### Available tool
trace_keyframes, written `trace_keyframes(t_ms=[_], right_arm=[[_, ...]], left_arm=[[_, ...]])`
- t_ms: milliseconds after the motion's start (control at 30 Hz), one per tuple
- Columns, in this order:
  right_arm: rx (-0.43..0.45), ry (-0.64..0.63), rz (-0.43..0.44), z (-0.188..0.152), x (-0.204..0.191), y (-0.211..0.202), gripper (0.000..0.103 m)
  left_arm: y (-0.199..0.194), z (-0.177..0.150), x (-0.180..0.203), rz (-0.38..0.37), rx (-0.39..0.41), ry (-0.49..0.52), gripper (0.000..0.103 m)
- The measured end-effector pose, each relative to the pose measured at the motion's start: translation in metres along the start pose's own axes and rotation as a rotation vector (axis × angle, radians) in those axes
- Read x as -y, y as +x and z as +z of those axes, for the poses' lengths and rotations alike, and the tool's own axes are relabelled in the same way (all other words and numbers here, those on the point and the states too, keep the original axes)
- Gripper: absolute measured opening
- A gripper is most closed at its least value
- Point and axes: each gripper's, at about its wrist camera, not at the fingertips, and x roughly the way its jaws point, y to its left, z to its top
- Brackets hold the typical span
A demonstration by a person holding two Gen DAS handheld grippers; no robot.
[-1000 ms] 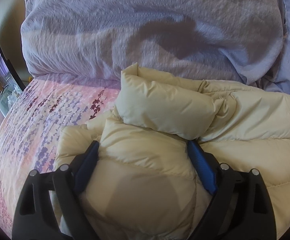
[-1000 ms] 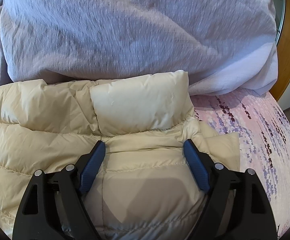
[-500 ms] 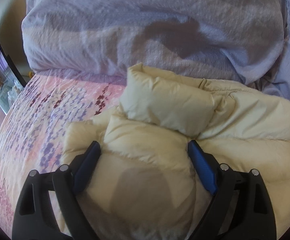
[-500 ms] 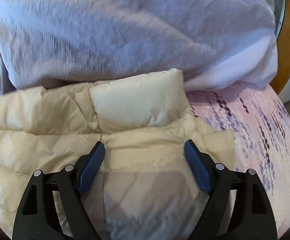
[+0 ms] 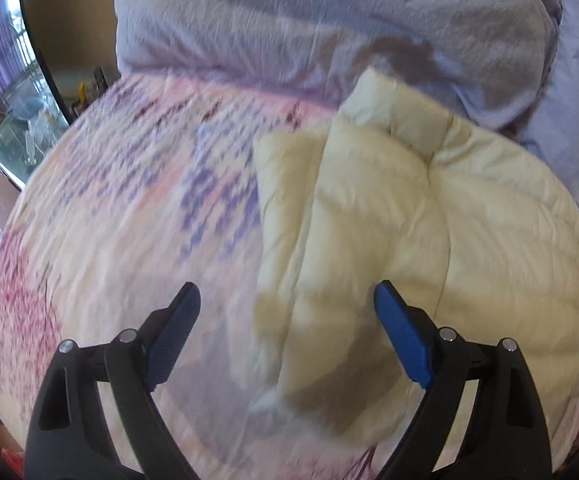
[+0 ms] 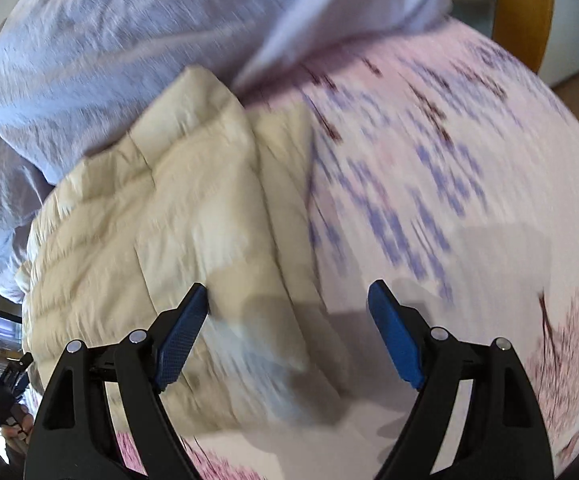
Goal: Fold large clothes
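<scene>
Both grippers have swung apart and pulled back from the cream puffer jacket [image 5: 429, 216], which a moment ago filled the space between each pair of fingers. Now the left gripper [image 5: 287, 330] hangs over the jacket's left edge, its jaws spread wide and holding nothing; one blue pad sits over the floral bedspread [image 5: 129, 208] and the other over the padded cloth. The right gripper [image 6: 287, 326] is likewise released and empty, with its left pad over the jacket's [image 6: 149, 232] right edge and its right pad over the pink and purple bedspread [image 6: 469, 184].

Folded into a thick bundle, the jacket lies flat on the bedspread. Its quilted panels are stacked, and a narrower folded strip runs along each outer side. Its far end, where a puffy folded piece sticks up, touches the big rumpled lavender duvet [image 5: 329, 20] heaped across the head of the bed. In the right wrist view the same duvet [image 6: 129, 40] fills the upper left, with the jacket tucked against its lower edge.

Both views are smeared by motion, so whether the pads brush the cloth or hover just above it is hard to say. Shadows of the grippers fall across the near end of the jacket and the bedspread. A wooden edge [image 6: 523, 12] shows at the upper right of the right wrist view.
</scene>
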Motion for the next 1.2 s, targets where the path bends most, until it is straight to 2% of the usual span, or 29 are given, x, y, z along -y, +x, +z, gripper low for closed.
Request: trace_keyframes(t_ms=[133, 167, 200, 267, 300, 367, 400, 467, 567, 733, 933, 1200], right_arm=[[-0.046, 0.018, 0.029, -0.021, 0.006, 0.0, 0.084], [-0.055, 0.022, 0.035, -0.025, 0.007, 0.0, 0.082], [-0.068, 0.027, 0.044, -0.032, 0.008, 0.002, 0.077], [-0.069, 0.037, 0.056, -0.037, 0.007, 0.001, 0.065], [-0.059, 0.041, 0.069, -0.041, 0.006, 0.0, 0.052], [-0.052, 0.065, 0.083, -0.049, 0.005, -0.002, 0.04], [-0.042, 0.074, 0.088, -0.052, 0.002, -0.004, 0.032], [-0.024, 0.074, 0.088, -0.058, -0.003, -0.01, 0.023], [0.008, 0.052, 0.092, -0.058, -0.012, -0.023, 0.017], [0.043, 0.028, 0.129, -0.064, -0.022, -0.04, 0.014], [0.028, -0.032, 0.172, -0.073, -0.028, -0.055, 0.014], [-0.048, -0.106, 0.199, -0.128, -0.029, -0.063, 0.014]], left_arm=[[0.0, -0.017, -0.001, -0.028, -0.044, 0.009, 0.089], [0.0, -0.019, 0.0, -0.032, -0.054, 0.006, 0.088], [0.0, -0.023, 0.0, -0.043, -0.068, -0.005, 0.088], [0.001, -0.029, -0.001, -0.083, -0.088, -0.045, 0.074], [0.001, -0.03, -0.004, -0.121, -0.098, -0.075, 0.069], [0.002, -0.031, -0.005, -0.175, -0.11, -0.115, 0.048], [0.001, -0.032, -0.003, -0.179, -0.108, -0.124, 0.045], [-0.004, -0.034, 0.001, -0.161, -0.094, -0.116, 0.029], [-0.016, -0.037, 0.006, -0.146, -0.07, -0.094, 0.016], [-0.042, -0.04, 0.001, -0.136, -0.014, -0.065, 0.011], [-0.074, -0.055, -0.023, -0.128, 0.021, -0.051, 0.01], [-0.099, -0.096, -0.073, -0.109, 0.007, -0.052, 0.01]])
